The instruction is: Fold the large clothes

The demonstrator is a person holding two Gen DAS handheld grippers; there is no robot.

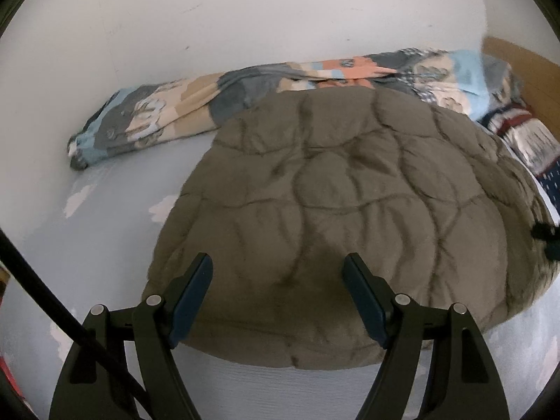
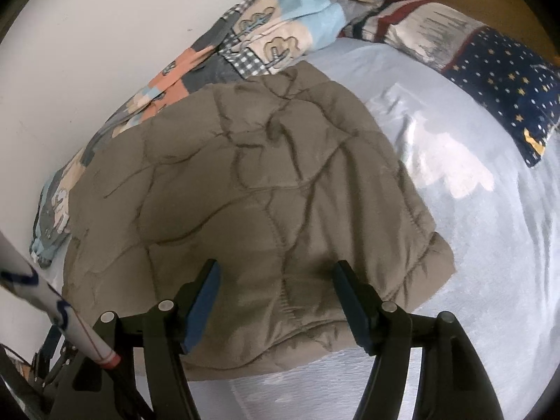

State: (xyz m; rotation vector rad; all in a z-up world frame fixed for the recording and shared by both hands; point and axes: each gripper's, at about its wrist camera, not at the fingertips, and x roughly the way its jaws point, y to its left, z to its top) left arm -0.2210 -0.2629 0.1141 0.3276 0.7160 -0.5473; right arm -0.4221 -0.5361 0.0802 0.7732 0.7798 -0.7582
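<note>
Bedsheet [image 2: 490, 245] (pale blue), quilted jacket [image 1: 332, 192] on it, white wall [image 1: 245, 17] behind

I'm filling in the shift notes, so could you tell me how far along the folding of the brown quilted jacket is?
The brown quilted jacket already lies folded into a compact block on the bed sheet. Nothing is in hand: the left gripper and right gripper stand open above its near edge. Any final fold is still to do.

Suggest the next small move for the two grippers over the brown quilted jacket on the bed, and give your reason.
Probably lower both and close on the near hem. The left gripper and right gripper stand open above the jacket, gripping nothing, and it lies in a fairly flat bundle on the bed sheet.
</note>
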